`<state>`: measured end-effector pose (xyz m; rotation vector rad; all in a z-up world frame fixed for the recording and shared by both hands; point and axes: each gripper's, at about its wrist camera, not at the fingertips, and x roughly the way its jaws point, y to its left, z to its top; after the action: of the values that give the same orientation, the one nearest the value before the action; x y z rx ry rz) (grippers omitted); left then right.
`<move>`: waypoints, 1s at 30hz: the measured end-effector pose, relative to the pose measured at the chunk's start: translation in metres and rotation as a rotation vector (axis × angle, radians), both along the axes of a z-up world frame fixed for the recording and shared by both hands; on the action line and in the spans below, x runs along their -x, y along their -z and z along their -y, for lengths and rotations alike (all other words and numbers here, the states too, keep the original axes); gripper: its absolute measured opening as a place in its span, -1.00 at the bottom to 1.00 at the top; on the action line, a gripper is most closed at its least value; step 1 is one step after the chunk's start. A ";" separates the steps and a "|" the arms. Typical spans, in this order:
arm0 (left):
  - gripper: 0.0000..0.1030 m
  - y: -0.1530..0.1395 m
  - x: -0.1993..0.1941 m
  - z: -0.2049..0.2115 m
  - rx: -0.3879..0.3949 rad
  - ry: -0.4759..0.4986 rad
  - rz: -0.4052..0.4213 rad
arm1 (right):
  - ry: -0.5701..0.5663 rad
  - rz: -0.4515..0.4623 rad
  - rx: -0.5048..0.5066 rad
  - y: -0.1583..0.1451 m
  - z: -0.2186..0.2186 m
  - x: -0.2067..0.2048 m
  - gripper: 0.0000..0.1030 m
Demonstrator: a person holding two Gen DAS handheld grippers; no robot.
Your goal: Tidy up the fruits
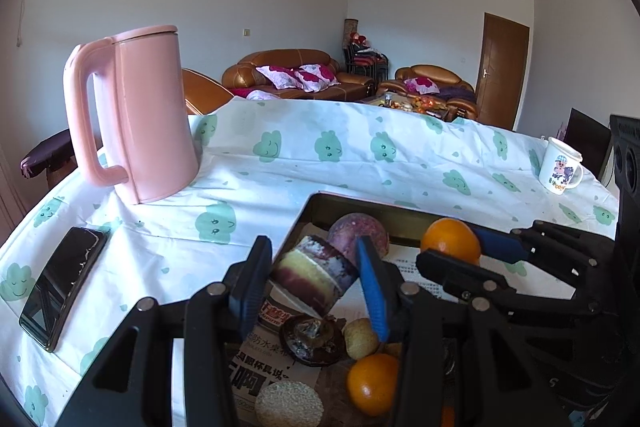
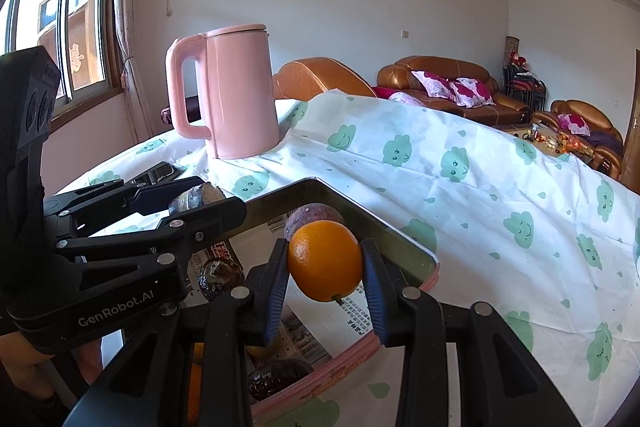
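My left gripper (image 1: pixel 310 279) is shut on a cut chunk of purple-and-yellow sweet potato (image 1: pixel 316 277) and holds it over the metal tray (image 1: pixel 352 205). My right gripper (image 2: pixel 325 285) is shut on an orange (image 2: pixel 325 259), held above the tray (image 2: pixel 400 231); it shows in the left wrist view too (image 1: pixel 450 241). A round purple fruit (image 1: pixel 357 231) lies at the tray's far end. Below are a second orange (image 1: pixel 372 383), a small yellowish fruit (image 1: pixel 360 338), a dark halved fruit (image 1: pixel 312 341) and a rough beige round piece (image 1: pixel 289 403) on newspaper.
A pink kettle (image 1: pixel 140 115) stands at the table's far left. A black phone (image 1: pixel 64 283) lies left of the tray. A white printed mug (image 1: pixel 560 167) stands at the far right. The tablecloth (image 1: pixel 320 155) is white with green clouds.
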<state>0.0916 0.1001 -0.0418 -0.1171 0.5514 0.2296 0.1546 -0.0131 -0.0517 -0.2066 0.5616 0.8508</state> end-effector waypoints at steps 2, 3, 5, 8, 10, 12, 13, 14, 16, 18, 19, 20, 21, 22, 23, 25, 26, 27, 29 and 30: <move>-0.11 0.004 -0.003 -0.001 0.002 0.008 -0.020 | -0.003 -0.026 0.017 0.004 -0.003 -0.004 -0.26; -0.11 0.006 -0.004 -0.001 0.000 0.009 -0.030 | -0.005 -0.037 0.021 0.005 -0.004 -0.005 -0.26; -0.12 0.009 -0.006 -0.001 0.001 0.005 -0.039 | -0.009 -0.057 0.032 0.008 -0.006 -0.007 -0.26; -0.11 0.011 -0.006 -0.002 0.006 0.001 -0.046 | -0.002 -0.083 0.040 0.010 -0.006 -0.010 -0.19; -0.10 0.010 -0.004 -0.003 0.008 -0.007 -0.040 | 0.007 -0.085 0.033 0.010 -0.003 -0.010 0.01; -0.03 0.009 -0.001 -0.002 0.007 -0.004 -0.032 | 0.006 -0.085 0.019 0.009 0.001 -0.009 0.04; 0.05 0.007 0.002 -0.002 0.004 -0.006 -0.025 | 0.012 -0.081 0.017 0.008 0.003 -0.009 0.05; 0.14 0.005 0.004 -0.001 0.002 -0.008 -0.014 | 0.016 -0.079 0.012 0.007 0.005 -0.008 0.05; 0.27 0.001 0.011 -0.001 0.009 -0.006 0.013 | 0.025 -0.074 -0.002 0.005 0.012 -0.005 0.09; 0.40 -0.003 0.018 0.000 0.017 -0.006 0.039 | 0.038 -0.064 -0.019 0.001 0.020 -0.001 0.18; 0.50 -0.005 0.022 0.001 0.018 -0.003 0.052 | 0.048 -0.059 -0.027 -0.001 0.024 0.000 0.22; 0.56 -0.008 0.025 0.003 0.017 -0.002 0.062 | 0.057 -0.054 -0.033 -0.003 0.029 0.001 0.23; 0.57 -0.010 0.028 0.004 0.015 0.000 0.072 | 0.064 -0.045 -0.040 -0.006 0.033 0.003 0.24; 0.61 -0.012 0.030 0.006 0.013 0.003 0.083 | 0.071 -0.035 -0.046 -0.009 0.037 0.005 0.25; 0.66 -0.015 0.032 0.007 0.012 0.006 0.092 | 0.079 -0.022 -0.053 -0.011 0.041 0.008 0.25; 0.71 -0.019 0.038 0.011 0.009 0.009 0.114 | 0.097 0.003 -0.063 -0.016 0.048 0.013 0.29; 0.75 -0.021 0.040 0.013 0.007 0.011 0.124 | 0.104 0.015 -0.069 -0.019 0.052 0.015 0.31; 0.76 -0.022 0.042 0.015 0.006 0.014 0.130 | 0.110 0.029 -0.072 -0.021 0.055 0.018 0.34; 0.77 -0.025 0.044 0.018 0.004 0.023 0.139 | 0.123 0.054 -0.077 -0.025 0.061 0.023 0.38; 0.77 -0.025 0.045 0.020 0.002 0.026 0.142 | 0.129 0.064 -0.083 -0.027 0.063 0.025 0.39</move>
<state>0.0470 0.0801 -0.0165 -0.1266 0.4121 0.1942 0.1294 -0.0766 -0.0249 -0.1204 0.4739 0.7379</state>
